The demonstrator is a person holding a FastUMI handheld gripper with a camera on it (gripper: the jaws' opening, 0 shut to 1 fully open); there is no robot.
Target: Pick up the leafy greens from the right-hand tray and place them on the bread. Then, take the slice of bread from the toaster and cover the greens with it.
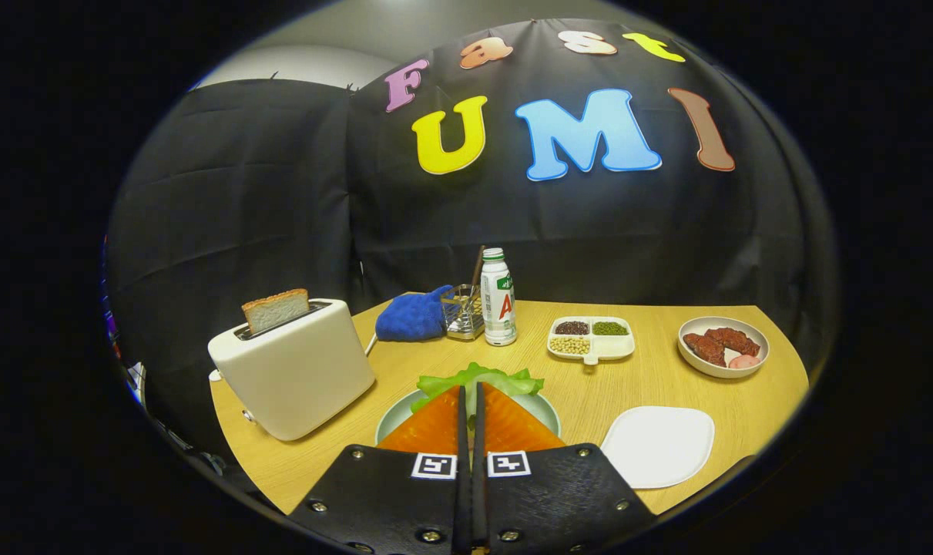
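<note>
1. Leafy greens [478, 380]: a ruffled green leaf lies over a pale round plate [395, 420], showing just past the fingertips. Whether it rests on bread cannot be told; the fingers cover the plate's middle.
2. Hand-held gripper [470, 397]: the two fingers stand nearly together, with only a narrow slit between them. The tips reach the near edge of the greens. Whether they pinch the leaf cannot be told from this view.
3. Slice of bread [276, 309]: it stands upright in the slot of the white toaster [293, 366], its upper half raised above the top. The toaster sits on the desk [651, 378] to the left of the plate, just beside it.
4. White tray [659, 445]: a flat, rounded-square tray lies to the right of the plate, near the desk's front edge, with nothing on it.
5. Further back, right: a round bowl [723, 347] holds dark red pieces; a divided dish [591, 338] holds beans and seeds in separate compartments.
6. Further back, centre: a white bottle [498, 297] stands upright, touching or just beside a small wire holder [464, 312]; a blue cloth [412, 314] lies to the left of the holder.
</note>
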